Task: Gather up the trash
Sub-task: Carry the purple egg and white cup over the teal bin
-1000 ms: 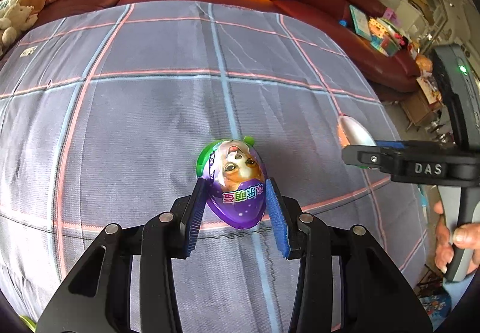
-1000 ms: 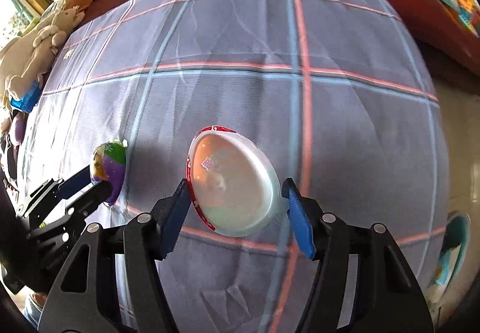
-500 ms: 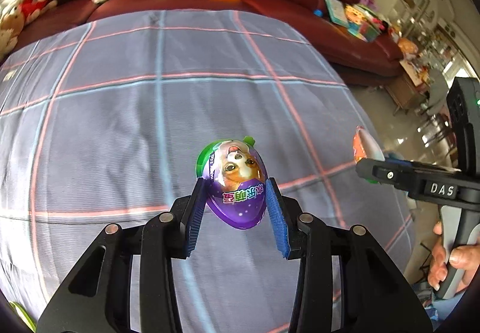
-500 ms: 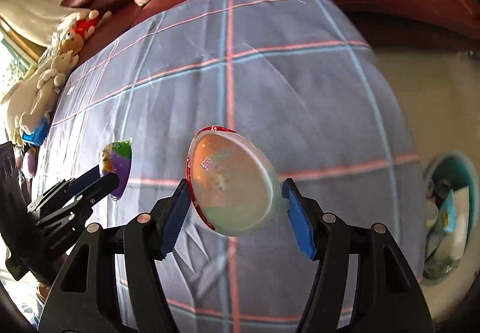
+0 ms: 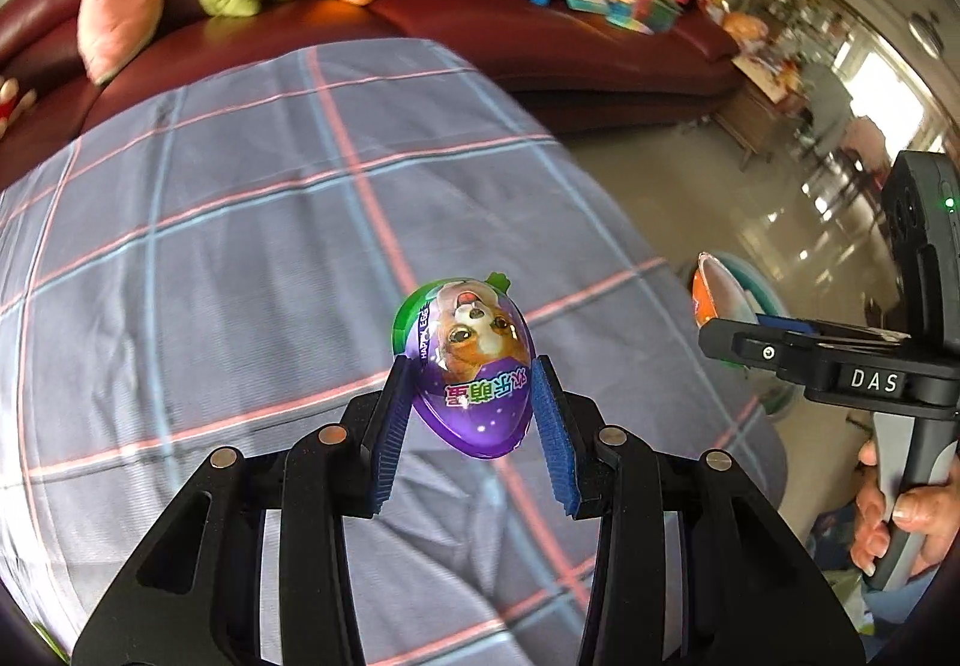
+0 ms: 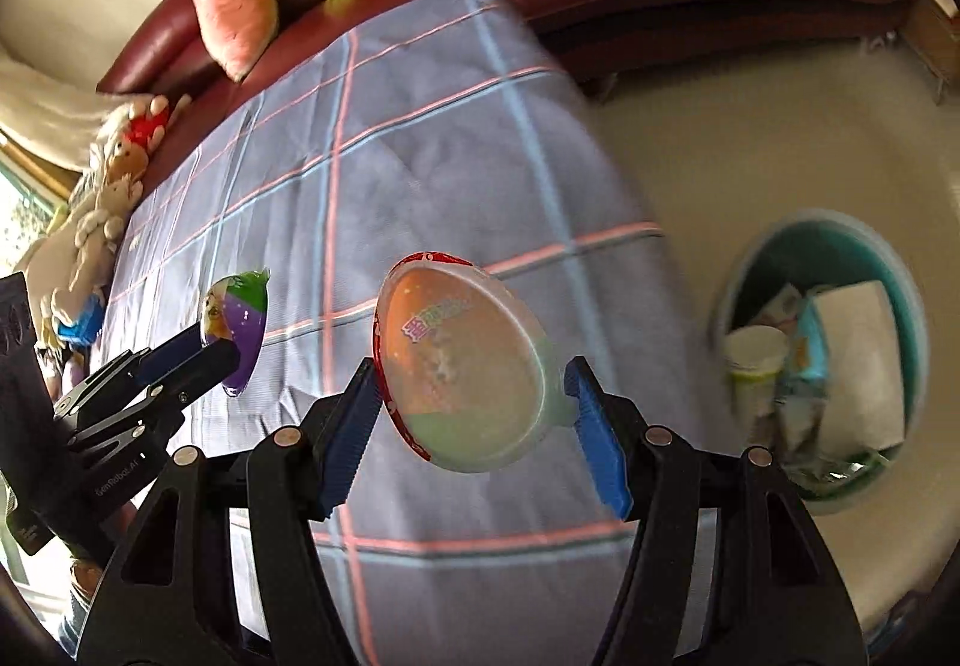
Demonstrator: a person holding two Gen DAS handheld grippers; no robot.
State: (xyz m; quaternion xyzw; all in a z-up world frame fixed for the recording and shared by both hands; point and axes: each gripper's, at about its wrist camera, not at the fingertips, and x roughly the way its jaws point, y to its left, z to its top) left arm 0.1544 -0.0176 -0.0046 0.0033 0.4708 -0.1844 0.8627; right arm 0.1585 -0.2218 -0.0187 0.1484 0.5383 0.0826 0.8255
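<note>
Fingers, left gripper: blue pads clamped on either flank of a purple egg-shaped toy package, dog picture uppermost, carried clear above the plaid-covered table.

Fingers, right gripper: pads pressed to the opposite rims of a clear egg-shaped shell half with a red border, likewise held in the air, over the table's right edge.

Receptacle: teal waste bin on the pale floor, just off the table's right edge. Contents: a paper cup, white paper and wrappers; about half full by appearance.

Step in hand, as judged: carry stage. Both pieces are lifted and neither is yet over the bin mouth.

Next move, as judged: bring each gripper over the bin opening, then part the pads so the piece falls inside. The right one sits nearer the bin and would likely go first.

Room for moving: floor around the bin is open. The two grippers travel side by side, near each other, so spacing needs keeping. The sofa with plush toys lies along the far edge, well apart.
</note>
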